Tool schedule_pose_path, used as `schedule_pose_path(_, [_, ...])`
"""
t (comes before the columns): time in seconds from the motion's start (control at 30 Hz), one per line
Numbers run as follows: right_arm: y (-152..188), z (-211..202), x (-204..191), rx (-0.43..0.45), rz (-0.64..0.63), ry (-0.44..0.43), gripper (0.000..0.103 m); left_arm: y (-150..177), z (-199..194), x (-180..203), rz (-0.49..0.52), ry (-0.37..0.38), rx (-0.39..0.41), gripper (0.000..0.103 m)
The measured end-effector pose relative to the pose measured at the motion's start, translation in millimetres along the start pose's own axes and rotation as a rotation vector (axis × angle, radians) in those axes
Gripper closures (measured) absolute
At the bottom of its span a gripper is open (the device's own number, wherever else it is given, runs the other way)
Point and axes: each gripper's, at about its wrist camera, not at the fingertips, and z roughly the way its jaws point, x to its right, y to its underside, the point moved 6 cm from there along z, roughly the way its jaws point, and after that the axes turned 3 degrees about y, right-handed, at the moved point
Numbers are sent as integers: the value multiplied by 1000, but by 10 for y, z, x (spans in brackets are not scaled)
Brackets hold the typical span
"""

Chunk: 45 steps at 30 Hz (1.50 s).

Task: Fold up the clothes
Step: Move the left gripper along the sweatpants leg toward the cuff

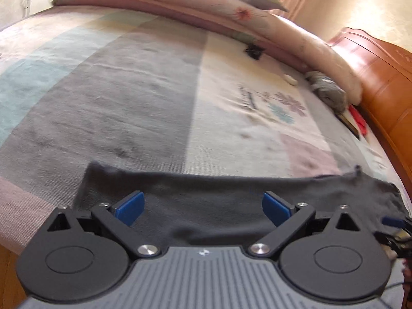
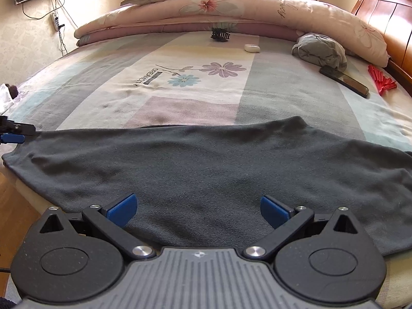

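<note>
Bed: patchwork bedspread (image 2: 195, 103) carries everything; folded quilt (image 2: 231, 13) lies along the far edge.
Garment: dark grey cloth (image 2: 206, 159) lies spread flat along the near edge, one end hanging over the left corner.
Handling: looks soft, light and limp; best pinched at corners or the hem.
Left gripper (image 1: 203, 207): wide open, empty, above the cloth's edge.
Right gripper (image 2: 198, 209): wide open, empty, over the cloth's middle.

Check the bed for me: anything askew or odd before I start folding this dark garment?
The dark garment lies skewed, its near edge hanging off the bed's edge. Dark smudges mark the bedspread just beyond it. A crumpled grey garment sits unfolded by the duvet. Both grippers are open.
</note>
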Motion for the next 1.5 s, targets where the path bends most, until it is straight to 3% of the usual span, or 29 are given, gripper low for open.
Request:
schedule_pose_path(0.07, [22,29,3,-7,1,-10,0,85,14,49,10,9,-11,5])
schedule_pose_path(0.2, [45,25,80,-7,19,-19,0,269,75,-117,-69,-35,-55,5])
schedule_pose_path(0.43, [64,31,260,-8,90,-21,0,210,-202,-224,-140,-57,4,5])
schedule_pose_path(0.73, [-32,-45,298,61,173,-73,0,370,-706,-911,-597,56,182,5])
schedule_pose_path(0.87, [-70,-25,278,61,189,-80,0,497,-781,-1160,-740,94,236,5])
schedule_pose_path(1.5, [-84,-85,214,70,186,-57,0,569,-449,-1150,-795,188,193,5])
